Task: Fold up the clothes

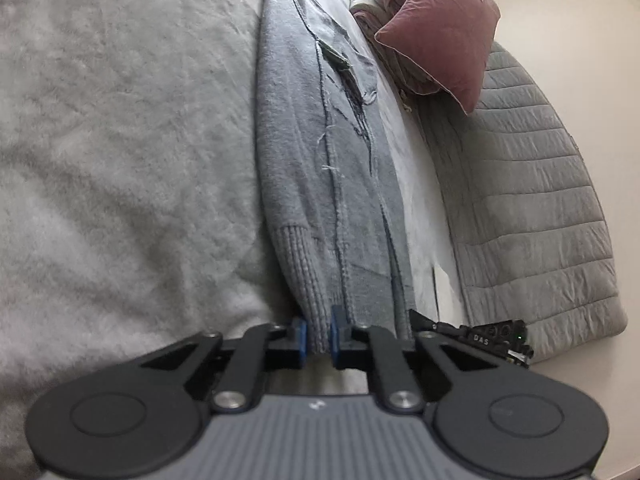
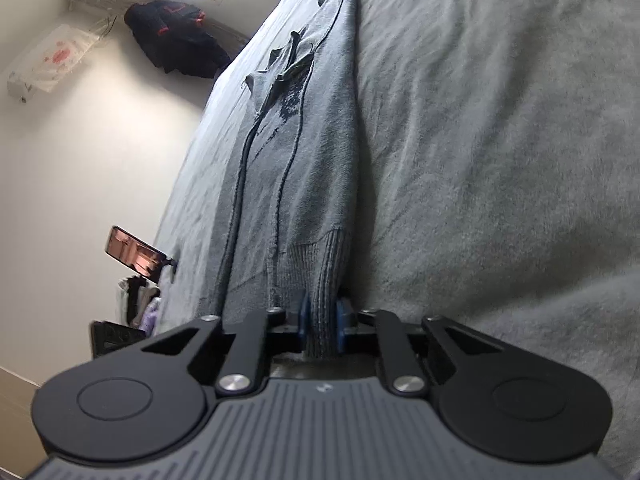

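Note:
A grey knit sweater lies stretched out lengthwise on a fluffy light-grey blanket on the bed. My left gripper is shut on its ribbed hem, the blue pads pinching the knit. In the right wrist view the same sweater runs away from me, folded narrow, with a dark print near its middle. My right gripper is shut on a ribbed edge of the sweater, the cloth bunched between the blue pads.
A pink pillow and bundled bedding lie at the far right, beside a grey quilted cover. The other gripper's black body shows low right. A dark jacket hangs on the wall; a phone on a mount stands by the bed edge.

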{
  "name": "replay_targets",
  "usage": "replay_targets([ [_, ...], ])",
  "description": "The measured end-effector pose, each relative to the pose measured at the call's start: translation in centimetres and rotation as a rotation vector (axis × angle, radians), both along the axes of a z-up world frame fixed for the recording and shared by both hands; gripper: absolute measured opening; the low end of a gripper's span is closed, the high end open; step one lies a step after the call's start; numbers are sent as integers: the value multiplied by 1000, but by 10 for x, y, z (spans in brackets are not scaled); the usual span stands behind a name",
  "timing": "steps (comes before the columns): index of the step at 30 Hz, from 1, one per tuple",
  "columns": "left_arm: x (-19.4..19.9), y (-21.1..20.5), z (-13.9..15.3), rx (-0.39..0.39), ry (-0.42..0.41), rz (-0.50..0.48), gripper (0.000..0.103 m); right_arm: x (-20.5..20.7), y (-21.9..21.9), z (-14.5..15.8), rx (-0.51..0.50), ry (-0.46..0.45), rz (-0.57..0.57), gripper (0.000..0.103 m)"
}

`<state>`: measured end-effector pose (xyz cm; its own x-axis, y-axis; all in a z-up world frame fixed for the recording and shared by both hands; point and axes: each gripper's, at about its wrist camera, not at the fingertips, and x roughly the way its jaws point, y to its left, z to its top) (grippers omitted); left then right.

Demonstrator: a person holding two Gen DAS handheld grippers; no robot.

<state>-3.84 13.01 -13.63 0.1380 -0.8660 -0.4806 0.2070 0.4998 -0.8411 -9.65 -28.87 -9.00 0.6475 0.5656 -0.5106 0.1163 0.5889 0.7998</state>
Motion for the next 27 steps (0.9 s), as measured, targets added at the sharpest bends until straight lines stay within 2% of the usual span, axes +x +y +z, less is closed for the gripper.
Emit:
replay_targets([
  [5,-2,-4,0,-21,12,-8,10,-1,1,1,25,-2,23,15],
  [17,-1,-5,20,-81,48,31,8,1,8,15,131,16,-23,15],
  [21,7,-7,34,-98,55,73,8,13,5,28,179,13,-52,15],
  [27,38,-20,51,-58,82,159,8,52,5,40,201,39,-106,15],
])
